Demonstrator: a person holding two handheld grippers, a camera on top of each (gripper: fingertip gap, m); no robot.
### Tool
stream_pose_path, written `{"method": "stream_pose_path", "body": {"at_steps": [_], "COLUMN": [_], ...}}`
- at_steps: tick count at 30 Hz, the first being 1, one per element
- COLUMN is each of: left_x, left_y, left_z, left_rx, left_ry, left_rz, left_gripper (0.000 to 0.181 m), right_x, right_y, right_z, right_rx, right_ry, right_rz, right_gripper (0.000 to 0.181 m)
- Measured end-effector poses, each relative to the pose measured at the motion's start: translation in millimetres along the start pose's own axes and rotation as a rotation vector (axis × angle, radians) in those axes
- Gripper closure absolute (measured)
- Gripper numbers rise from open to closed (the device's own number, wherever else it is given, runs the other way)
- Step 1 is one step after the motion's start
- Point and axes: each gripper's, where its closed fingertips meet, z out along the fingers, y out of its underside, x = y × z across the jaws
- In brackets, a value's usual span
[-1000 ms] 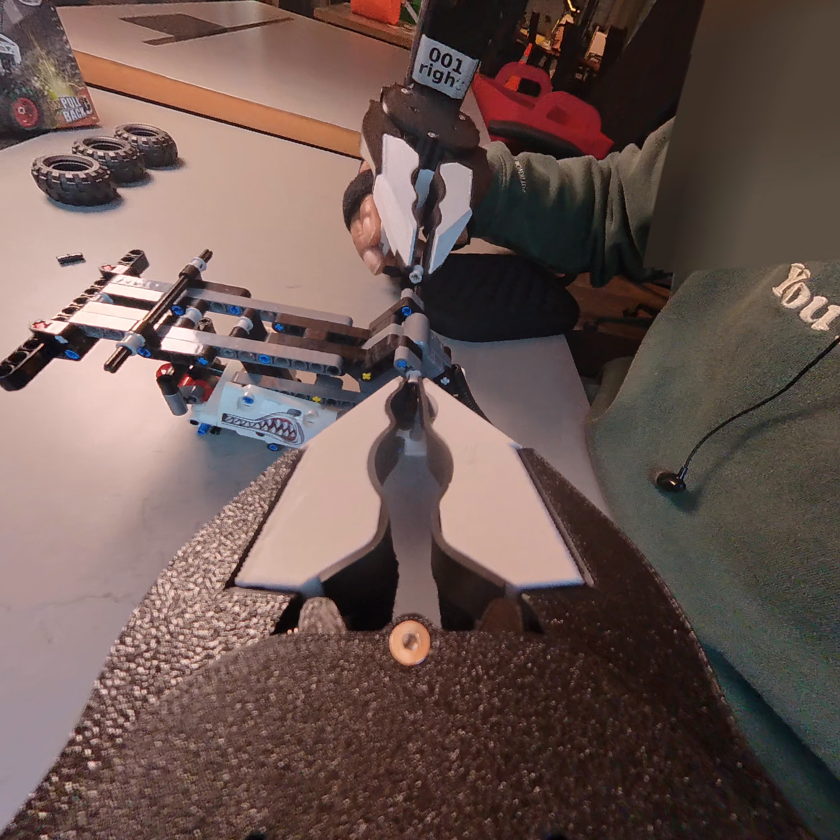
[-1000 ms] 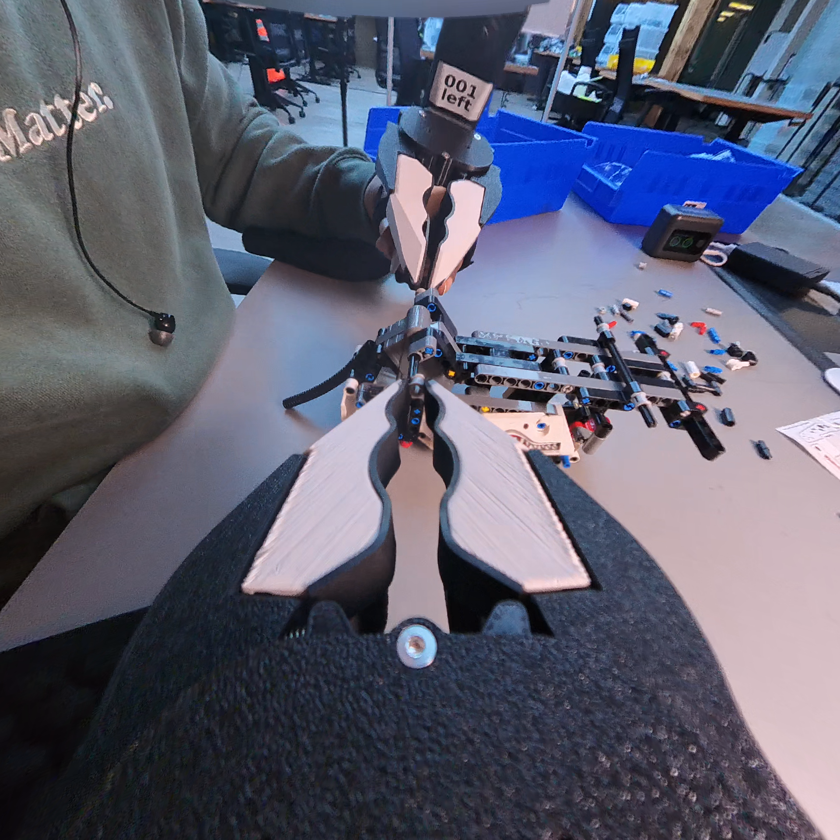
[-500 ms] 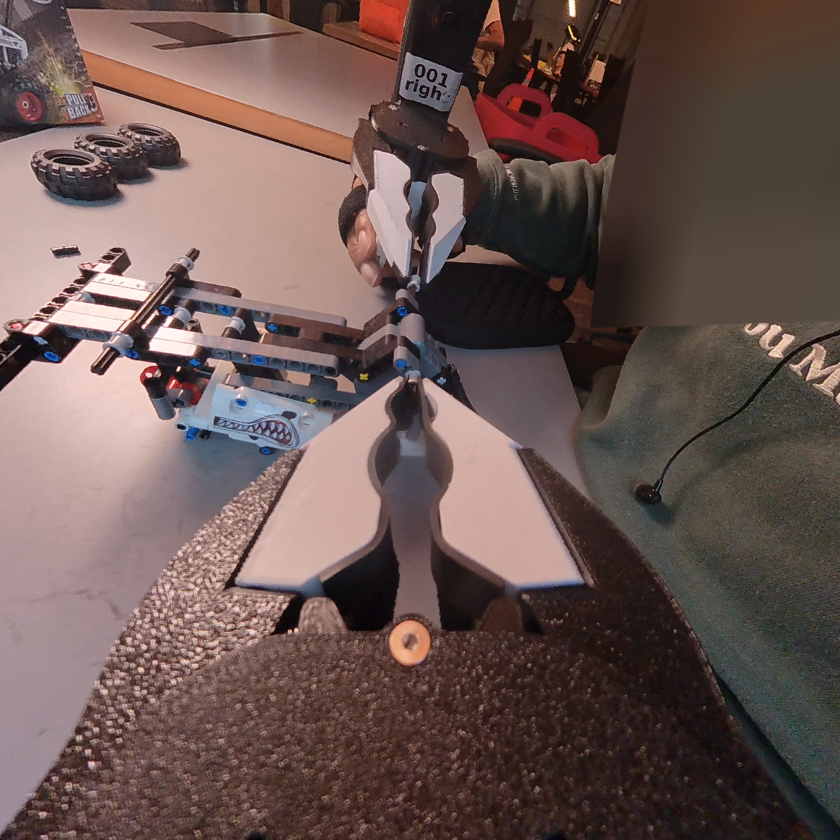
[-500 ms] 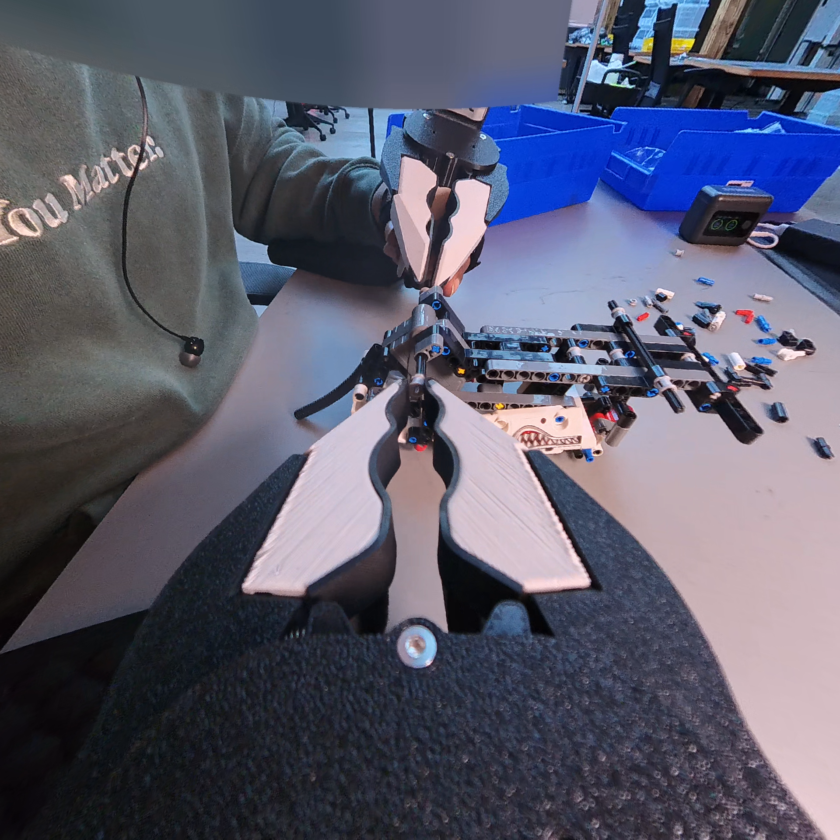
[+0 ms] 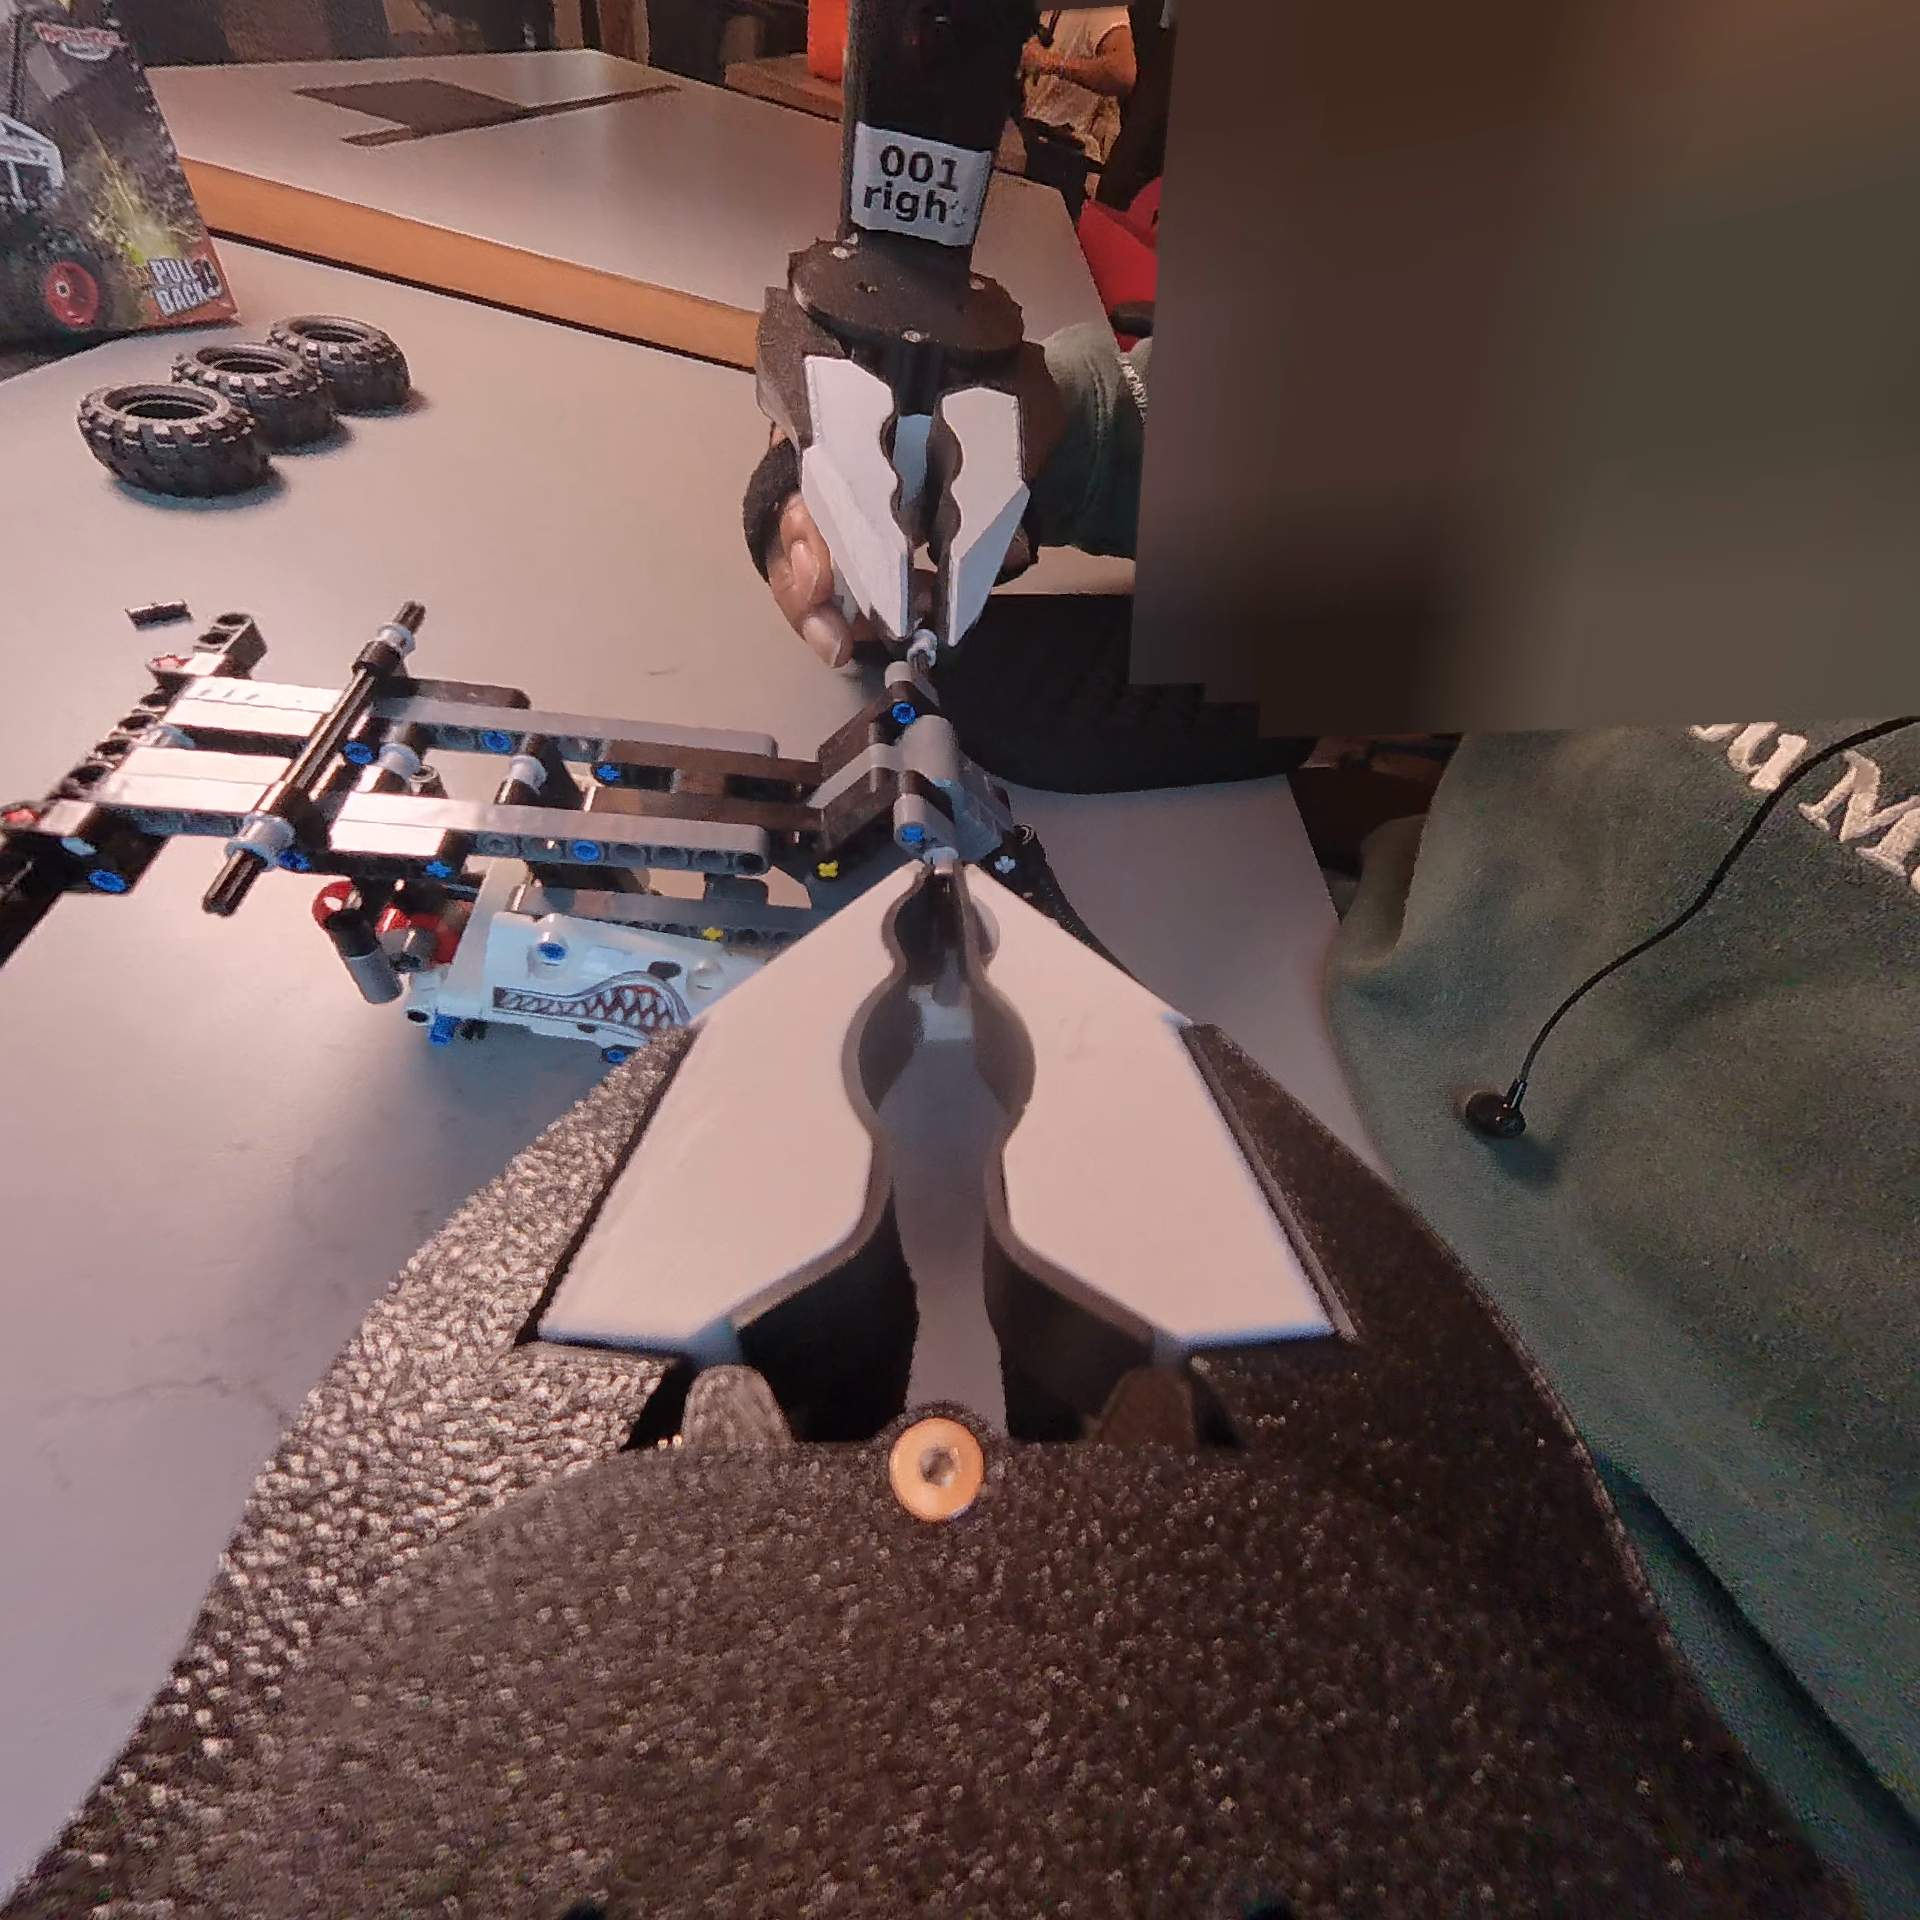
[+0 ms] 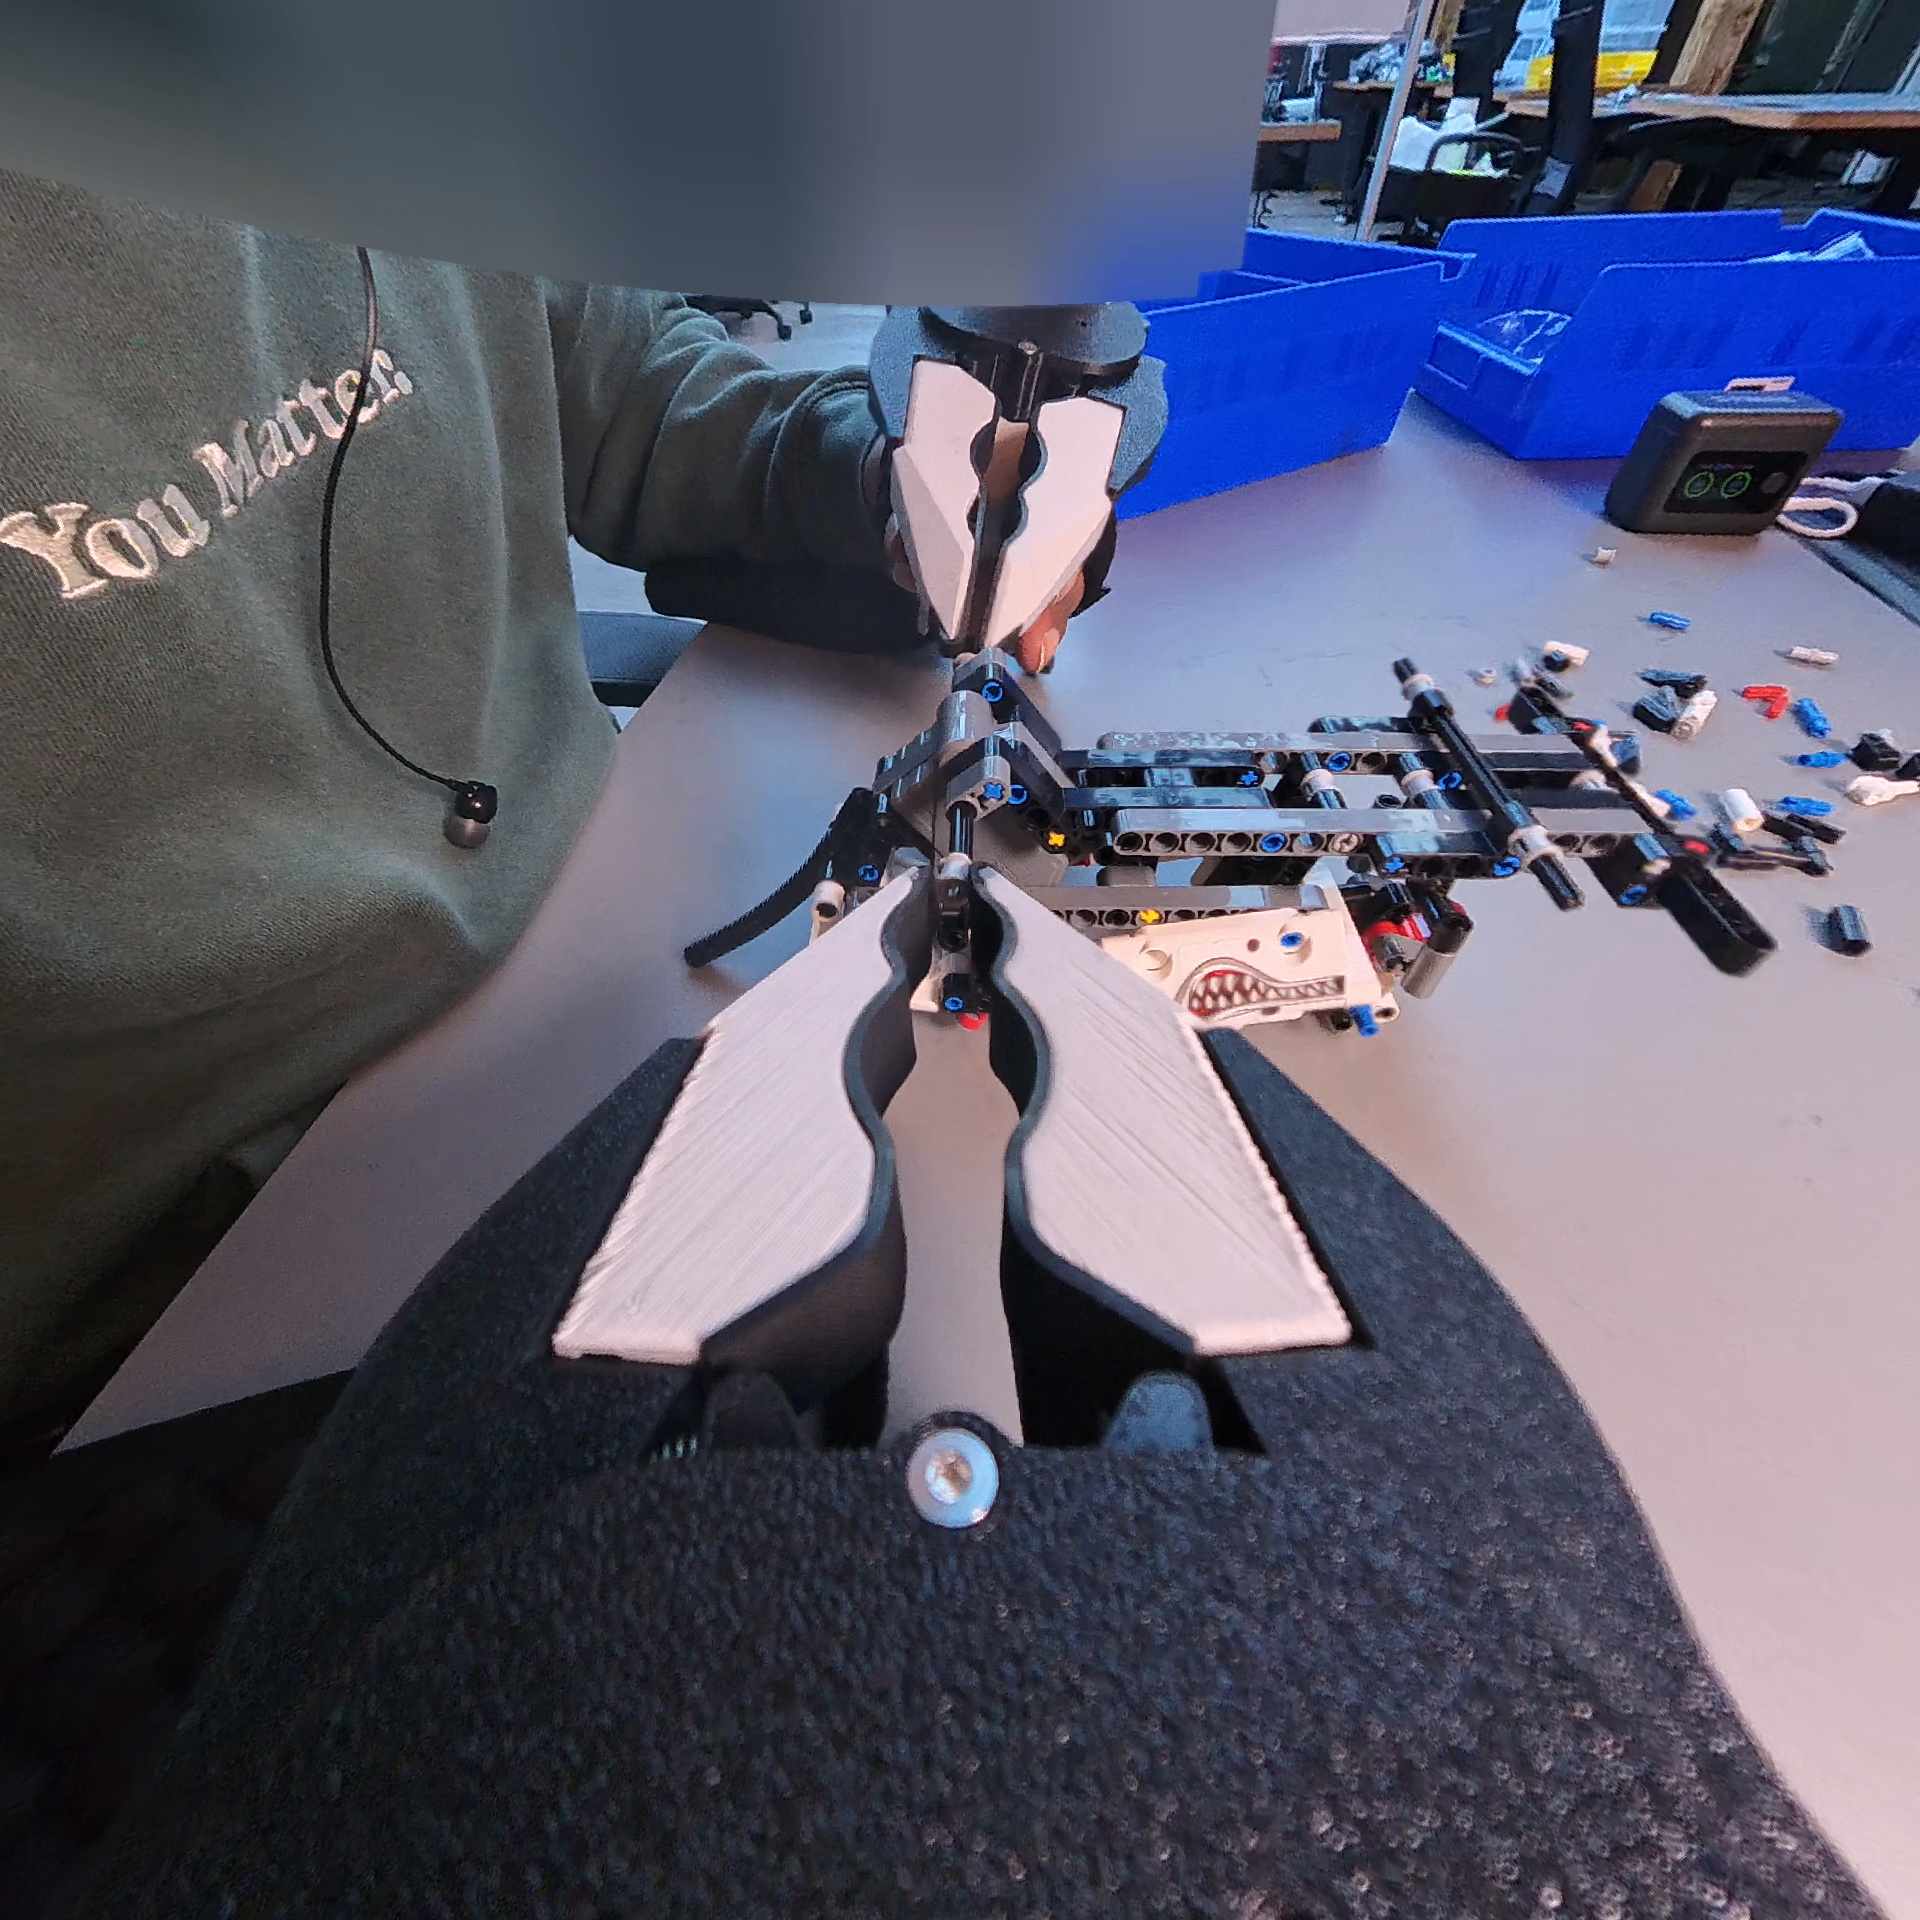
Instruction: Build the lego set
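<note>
The lego chassis (image 5: 540,821), a long frame of black and grey beams with blue pins and a white block bearing a shark-mouth print underneath, lay on the grey table (image 5: 260,1143), close to the edge where a person in a green sweatshirt (image 6: 208,727) sat. The two grippers met it from opposite sides at the same end, the end nearest the person. The left gripper (image 5: 940,871) had its jaws drawn together on a thin black axle (image 6: 961,821) that ran crosswise through the frame's end, its grey fingertips (image 5: 894,883) pinching the near tip of the axle. The right gripper (image 6: 951,881) faced it from the other side, its jaws likewise clamped on the far tip of the same axle, with a small light bush just at the tips. In the right wrist view a black curved strip (image 6: 769,904) stuck out from the chassis toward the person. Three black tyres (image 5: 244,405) sat in a row well apart from the build, near a printed box (image 5: 94,208). On the opposite side a scatter of small loose parts (image 6: 1714,727), blue, black, white and red, lay beyond the chassis's far end, with a small dark device (image 6: 1725,462) and blue bins (image 6: 1662,322) farther back.
</note>
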Motion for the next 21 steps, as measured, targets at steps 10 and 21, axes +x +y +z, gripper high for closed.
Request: {"method": "stream_pose_path", "body": {"at_steps": [10,21], "left_x": [5.5,4.2], "left_y": [-0.9,5.6], "left_z": [1.7,1.5], "left_rx": [-0.006,-0.069], "left_ry": [-0.006,-0.005], "left_rz": [0.154,0.027], "left_gripper": [0.181,0.168], "right_x": [3.0,3.4], "right_y": [1.0,0.2], "right_z": [-2.2,-1.5], "right_rx": [-0.004,-0.003], "right_ry": [-0.126,-0.158], "right_rz": [0.151,0.179], "right_gripper": [0.175,0.175]}}
